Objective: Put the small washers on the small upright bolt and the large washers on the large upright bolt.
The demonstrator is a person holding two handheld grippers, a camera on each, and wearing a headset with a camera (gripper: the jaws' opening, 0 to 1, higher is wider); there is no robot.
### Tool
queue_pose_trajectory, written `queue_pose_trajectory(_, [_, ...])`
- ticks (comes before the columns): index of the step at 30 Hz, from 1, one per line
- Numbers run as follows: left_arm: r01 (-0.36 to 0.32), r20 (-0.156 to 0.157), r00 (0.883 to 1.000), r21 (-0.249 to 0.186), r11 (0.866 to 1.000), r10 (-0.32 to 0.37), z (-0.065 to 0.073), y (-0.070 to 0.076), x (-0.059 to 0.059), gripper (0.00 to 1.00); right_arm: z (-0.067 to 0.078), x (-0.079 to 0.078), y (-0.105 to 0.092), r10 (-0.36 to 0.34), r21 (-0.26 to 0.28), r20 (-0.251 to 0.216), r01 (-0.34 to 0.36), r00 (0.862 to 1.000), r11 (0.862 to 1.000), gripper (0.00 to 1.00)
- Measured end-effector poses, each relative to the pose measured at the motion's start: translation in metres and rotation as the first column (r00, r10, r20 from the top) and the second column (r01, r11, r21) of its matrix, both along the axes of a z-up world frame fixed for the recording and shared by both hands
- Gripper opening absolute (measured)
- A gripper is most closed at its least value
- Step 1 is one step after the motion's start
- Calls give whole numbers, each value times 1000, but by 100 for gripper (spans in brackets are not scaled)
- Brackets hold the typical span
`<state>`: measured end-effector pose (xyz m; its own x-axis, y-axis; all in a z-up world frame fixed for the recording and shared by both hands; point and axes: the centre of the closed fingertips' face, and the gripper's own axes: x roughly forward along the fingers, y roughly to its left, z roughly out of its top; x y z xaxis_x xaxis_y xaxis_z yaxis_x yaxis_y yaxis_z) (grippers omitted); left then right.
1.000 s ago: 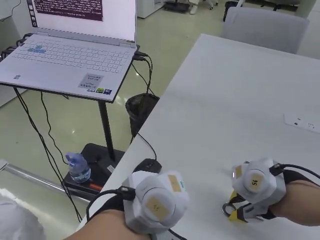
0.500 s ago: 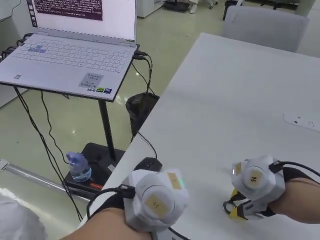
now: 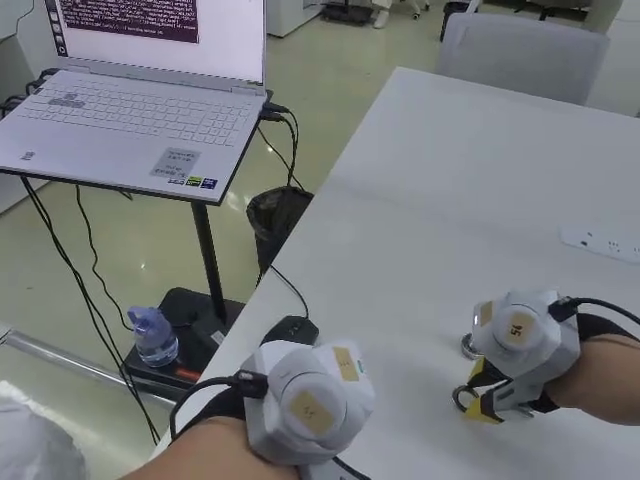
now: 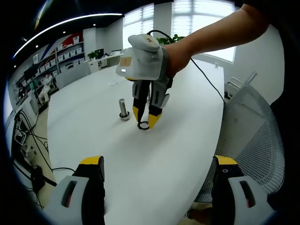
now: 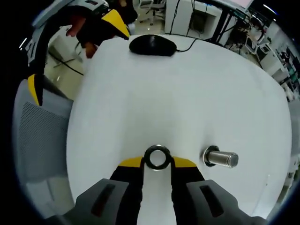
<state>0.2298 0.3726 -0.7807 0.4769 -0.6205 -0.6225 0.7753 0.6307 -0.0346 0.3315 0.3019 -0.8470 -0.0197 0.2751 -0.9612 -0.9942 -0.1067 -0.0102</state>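
The bolt [image 4: 123, 108] stands on the table [image 3: 450, 200] just beside the washer [image 5: 157, 157], which sits between the jaws of the right gripper [image 5: 157, 163]. A mouse [image 3: 290, 330] lies at the table's edge; a laptop [image 3: 130, 120] stands left, a bottle [image 3: 150, 337] below it.

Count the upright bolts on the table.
1. The bolt stands on the white table beside the right gripper, which grips a washer. A second bolt may be hidden or out of frame.

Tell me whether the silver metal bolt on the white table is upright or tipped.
Upright: the silver metal bolt stands on its wide head, shank pointing up.
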Motion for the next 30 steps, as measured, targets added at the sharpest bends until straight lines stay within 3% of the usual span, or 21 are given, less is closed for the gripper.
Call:
queue_pose_trajectory(20, [3,0,1000,19,1000,-3,0,0,1,92,36,28,-21,-70,-13,30,70,997,997,23])
queue_pose_trajectory(30, [6,0,1000,22,1000,-6,0,-2,-1,92,49,48,-19,-91,3,65,91,994,996,23])
